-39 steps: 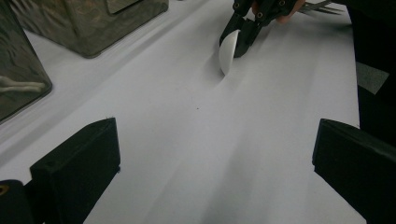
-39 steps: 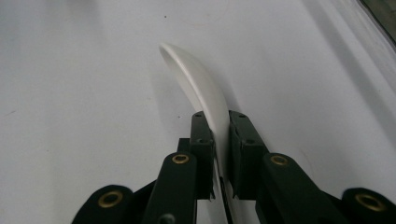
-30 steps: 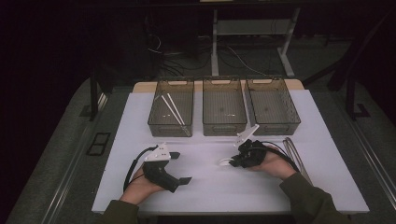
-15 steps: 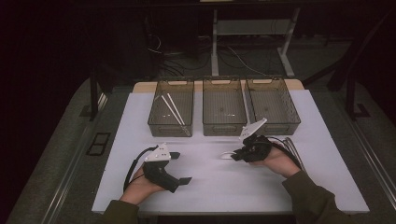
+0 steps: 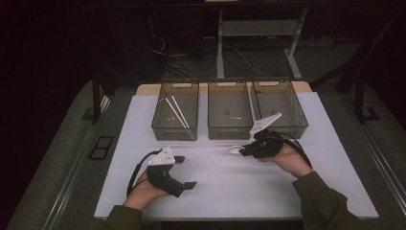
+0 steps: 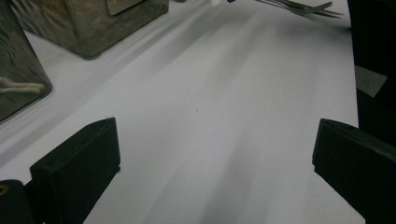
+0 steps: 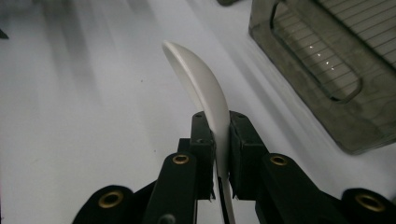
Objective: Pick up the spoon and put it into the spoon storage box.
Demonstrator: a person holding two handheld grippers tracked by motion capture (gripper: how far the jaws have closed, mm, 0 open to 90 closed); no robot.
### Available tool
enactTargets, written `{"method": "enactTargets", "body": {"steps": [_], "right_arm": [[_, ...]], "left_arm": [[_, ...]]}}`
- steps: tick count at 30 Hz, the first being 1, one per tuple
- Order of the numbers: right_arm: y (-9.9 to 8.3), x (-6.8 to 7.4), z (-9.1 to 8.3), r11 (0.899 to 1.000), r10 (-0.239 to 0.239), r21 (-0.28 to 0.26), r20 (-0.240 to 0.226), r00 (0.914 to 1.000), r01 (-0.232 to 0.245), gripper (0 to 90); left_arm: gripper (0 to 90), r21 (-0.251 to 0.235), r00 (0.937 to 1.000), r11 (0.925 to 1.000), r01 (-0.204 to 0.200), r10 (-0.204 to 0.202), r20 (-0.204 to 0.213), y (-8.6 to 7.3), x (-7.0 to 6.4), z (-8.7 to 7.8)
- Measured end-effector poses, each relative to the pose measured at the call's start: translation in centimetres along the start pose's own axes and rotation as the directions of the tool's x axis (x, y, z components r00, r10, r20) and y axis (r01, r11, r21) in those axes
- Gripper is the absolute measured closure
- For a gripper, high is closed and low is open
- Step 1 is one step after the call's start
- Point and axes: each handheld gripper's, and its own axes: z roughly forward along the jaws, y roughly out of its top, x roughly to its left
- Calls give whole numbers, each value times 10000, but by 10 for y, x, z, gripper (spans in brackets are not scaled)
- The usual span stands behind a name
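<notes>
My right gripper [image 5: 244,151] hovers just in front of the middle bin [image 5: 229,109], shut on a white plastic spoon [image 5: 234,149]. In the right gripper view the jaws [image 7: 217,122] pinch the spoon [image 7: 198,81] at its neck, bowl pointing away and standing on edge above the white table. My left gripper [image 5: 186,171] rests low at the front left, wide open with nothing in it. The left gripper view has its two black pads [image 6: 79,158] far apart over bare white surface.
Three smoky clear bins stand in a row at the back of the white table [image 5: 230,196]. The left bin [image 5: 175,112] holds white sticks [image 5: 174,112]; the right bin [image 5: 279,108] stands beside the right gripper. Metal fork tines [image 6: 303,7] lie far ahead of the left gripper.
The right gripper has risen a little and drifted toward the bins with the spoon in it. The left gripper has stayed where it was.
</notes>
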Motion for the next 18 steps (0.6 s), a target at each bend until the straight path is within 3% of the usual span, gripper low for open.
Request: {"method": "enactTargets", "body": {"steps": [18], "right_arm": [[27, -18, -20, 9945, 352, -997, 343, 9988, -316, 812]], "left_arm": [[2, 23, 10000, 10000, -11, 11, -29, 0, 0, 0]]}}
